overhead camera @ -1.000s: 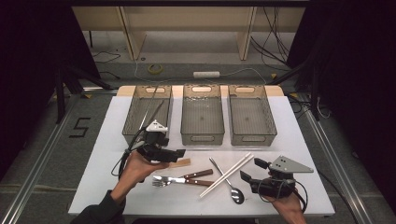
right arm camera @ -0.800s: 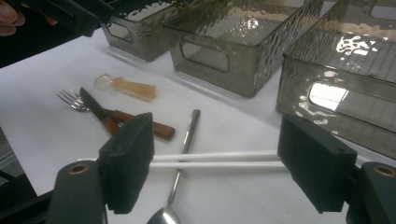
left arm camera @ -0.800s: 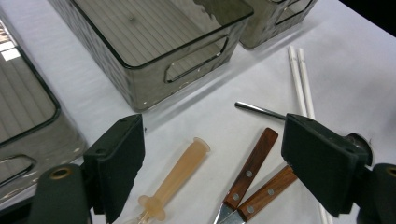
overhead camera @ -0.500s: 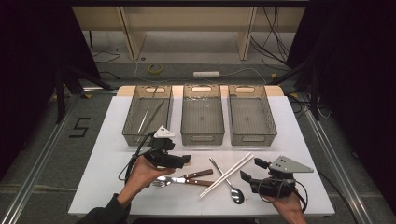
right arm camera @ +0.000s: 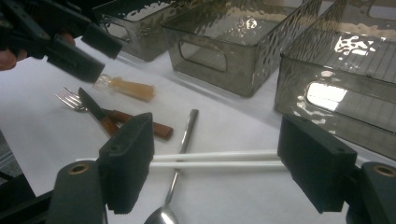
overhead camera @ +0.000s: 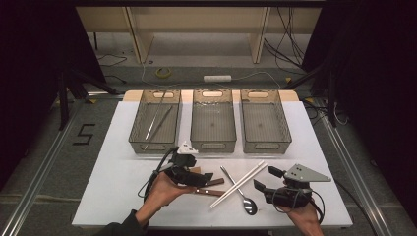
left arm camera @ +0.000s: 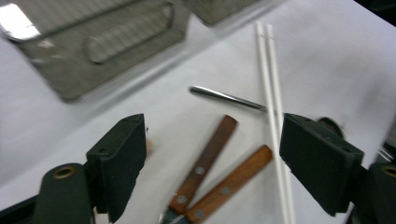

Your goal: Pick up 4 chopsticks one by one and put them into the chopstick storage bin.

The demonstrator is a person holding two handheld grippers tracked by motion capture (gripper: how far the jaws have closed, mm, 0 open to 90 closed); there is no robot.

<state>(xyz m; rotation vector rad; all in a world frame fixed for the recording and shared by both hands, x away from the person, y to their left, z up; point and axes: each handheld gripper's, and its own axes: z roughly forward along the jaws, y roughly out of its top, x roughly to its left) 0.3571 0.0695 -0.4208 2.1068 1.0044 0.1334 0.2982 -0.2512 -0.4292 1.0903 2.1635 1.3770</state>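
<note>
Near the worktop's (overhead camera: 118, 162) front edge, the left gripper (left arm camera: 212, 163), wide open and empty, hovers over two wooden-handled utensils (left arm camera: 219, 168). Their handles lie almost touching, so closing could catch both. The right gripper (right arm camera: 215, 168) waits open, empty.

desk (overhead camera: 123, 187): white
back: three bins (overhead camera: 213, 123)
front: fork (right arm camera: 70, 99), knife (right arm camera: 95, 111), spoon (overhead camera: 241, 192), chopsticks (overhead camera: 238, 184), small bottle (right arm camera: 123, 87)

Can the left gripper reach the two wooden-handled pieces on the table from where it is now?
Probably yes. The left gripper hangs just above the wooden handles with its jaws open, and the handles lie between them. Nothing covers them. The white chopsticks lie close beside the right jaw and might get caught.
</note>
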